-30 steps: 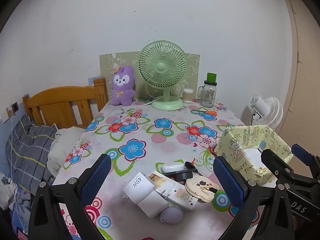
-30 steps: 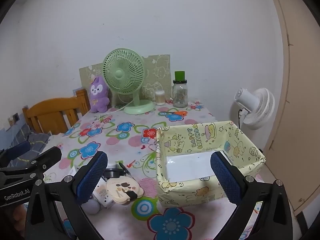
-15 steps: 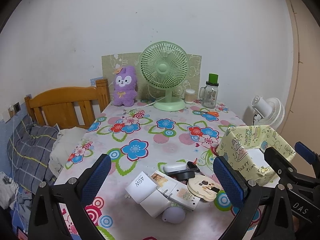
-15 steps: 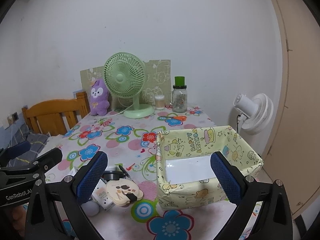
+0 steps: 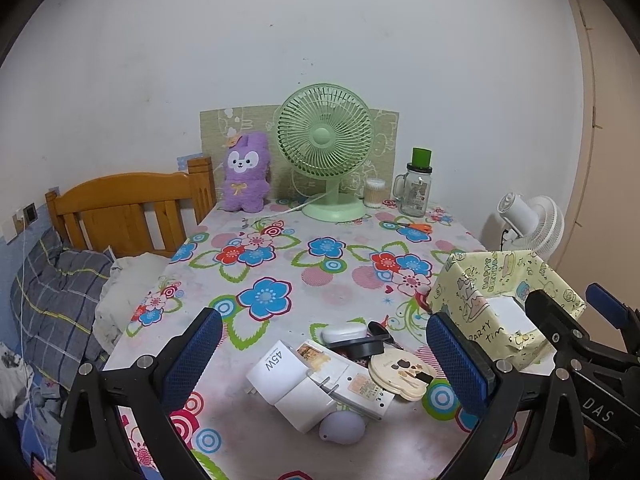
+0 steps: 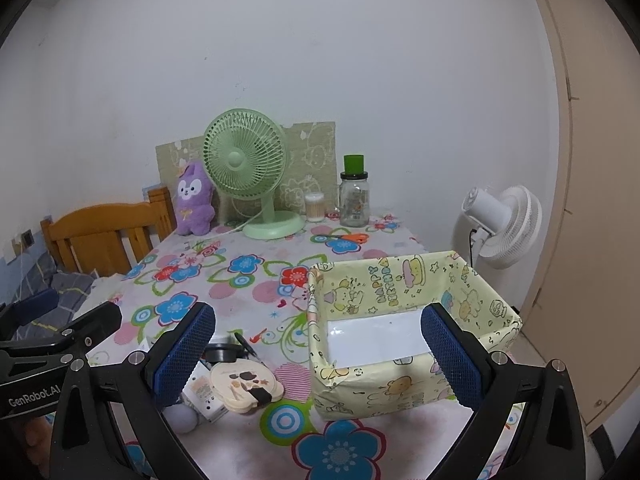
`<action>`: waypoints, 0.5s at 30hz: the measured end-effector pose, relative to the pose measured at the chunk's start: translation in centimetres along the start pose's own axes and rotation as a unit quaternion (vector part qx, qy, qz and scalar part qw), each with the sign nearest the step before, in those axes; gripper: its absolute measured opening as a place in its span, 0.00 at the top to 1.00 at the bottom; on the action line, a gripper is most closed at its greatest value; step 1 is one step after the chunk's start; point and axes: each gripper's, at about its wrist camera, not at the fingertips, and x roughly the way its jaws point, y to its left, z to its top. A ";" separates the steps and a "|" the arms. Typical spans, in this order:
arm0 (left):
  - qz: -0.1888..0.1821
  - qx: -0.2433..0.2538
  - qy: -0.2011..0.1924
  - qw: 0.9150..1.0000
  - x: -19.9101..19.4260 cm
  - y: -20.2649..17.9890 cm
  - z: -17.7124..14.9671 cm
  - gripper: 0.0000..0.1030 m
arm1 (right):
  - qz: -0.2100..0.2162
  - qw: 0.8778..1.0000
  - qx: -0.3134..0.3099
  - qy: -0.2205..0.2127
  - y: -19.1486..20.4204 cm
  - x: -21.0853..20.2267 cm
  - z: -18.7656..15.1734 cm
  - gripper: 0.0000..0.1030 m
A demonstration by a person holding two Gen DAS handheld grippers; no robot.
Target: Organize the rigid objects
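A pile of small rigid objects lies near the front of the flowered table: a white 45W charger [image 5: 276, 366], a flat white adapter [image 5: 352, 388], a cream round case [image 5: 402, 370], a black lid [image 5: 362, 348], a white case [image 5: 344, 334] and a pale purple egg-shaped thing [image 5: 343, 428]. The cream case [image 6: 246, 386] also shows in the right wrist view. A yellow cartoon-print box [image 6: 404, 328] stands open and empty to the right of the pile. My left gripper [image 5: 324, 364] is open above the pile. My right gripper [image 6: 316, 352] is open above the box's left wall.
A green desk fan [image 5: 326, 144], a purple plush toy [image 5: 245, 172], a cotton-swab pot [image 5: 375, 192], a glass jar with green lid [image 5: 416, 190] and orange scissors [image 5: 412, 227] stand at the table's back. A wooden bed frame [image 5: 128, 208] is left, a white fan [image 6: 502, 224] right.
Both grippers have drawn back and up a little, so the table and box look slightly farther and lower. Nothing on the table has moved.
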 end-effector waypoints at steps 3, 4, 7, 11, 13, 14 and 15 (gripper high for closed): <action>0.001 0.000 -0.001 1.000 0.0 0.0 0.0 0.00 | 0.000 1.000 0.000 0.000 0.0 0.0 0.0 0.00; 0.000 0.000 -0.001 1.000 0.0 0.0 -0.1 0.00 | 0.000 1.000 0.000 0.000 0.0 0.0 0.0 0.00; 0.000 0.000 0.000 1.000 0.0 0.0 -0.1 0.00 | 0.001 1.000 0.000 0.001 0.1 -0.1 -0.1 0.00; 0.000 0.001 0.000 1.000 0.0 0.0 -0.1 0.00 | 0.000 1.000 0.001 0.001 0.1 -0.1 0.0 0.00; 0.000 0.000 0.000 1.000 0.0 0.0 -0.1 0.00 | 0.002 1.000 0.003 0.002 0.1 0.0 0.0 0.00; 0.000 0.000 -0.001 1.000 0.0 0.1 -0.1 0.00 | 0.004 1.000 0.004 0.004 0.1 0.1 0.0 0.00; 0.000 0.000 -0.001 1.000 0.0 0.0 -0.1 0.00 | 0.005 1.000 0.005 0.005 0.1 0.1 0.0 0.00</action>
